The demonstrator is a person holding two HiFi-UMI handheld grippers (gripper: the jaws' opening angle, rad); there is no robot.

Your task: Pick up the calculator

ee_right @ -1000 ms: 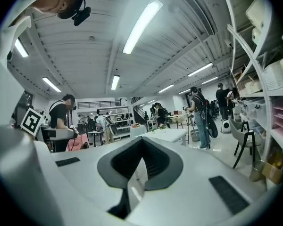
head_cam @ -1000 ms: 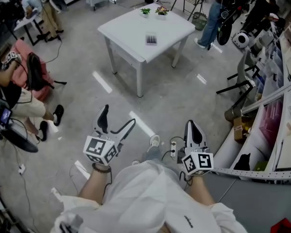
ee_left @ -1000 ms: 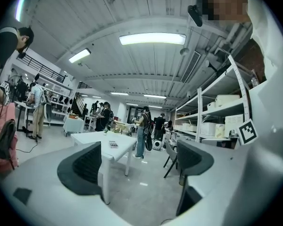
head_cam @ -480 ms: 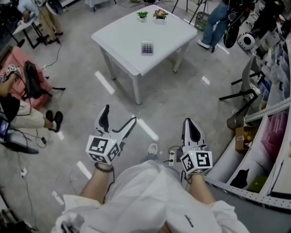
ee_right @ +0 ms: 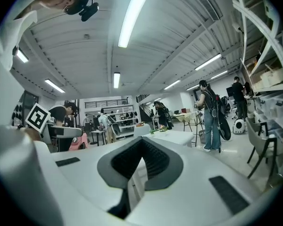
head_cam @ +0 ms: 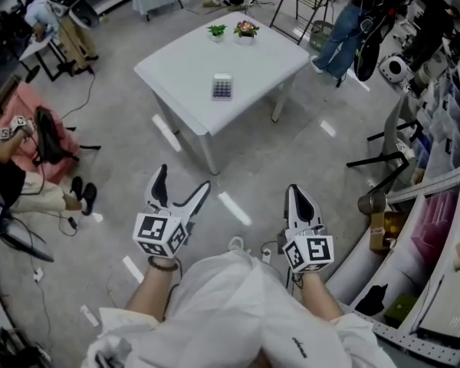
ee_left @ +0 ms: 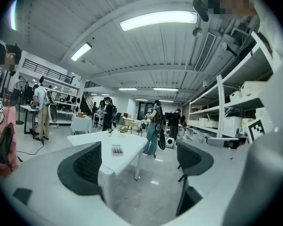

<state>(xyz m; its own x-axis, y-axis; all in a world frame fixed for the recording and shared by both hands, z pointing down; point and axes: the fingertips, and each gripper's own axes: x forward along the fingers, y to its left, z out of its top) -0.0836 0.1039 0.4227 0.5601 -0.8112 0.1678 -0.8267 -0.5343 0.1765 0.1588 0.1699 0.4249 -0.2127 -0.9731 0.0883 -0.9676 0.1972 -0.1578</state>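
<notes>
As it lies flat near the middle of the white square table (head_cam: 184, 60), the small pale rectangular calculator with dark keys (head_cam: 221, 87) is well apart from both grippers. Two little potted green plants (head_cam: 216, 31) sit at the table's far edge. Nearer the person, over the grey floor, the left gripper (head_cam: 182, 181) has its jaws spread wide with nothing between them. The right gripper (head_cam: 297, 198) has its jaws closed together, empty.
</notes>
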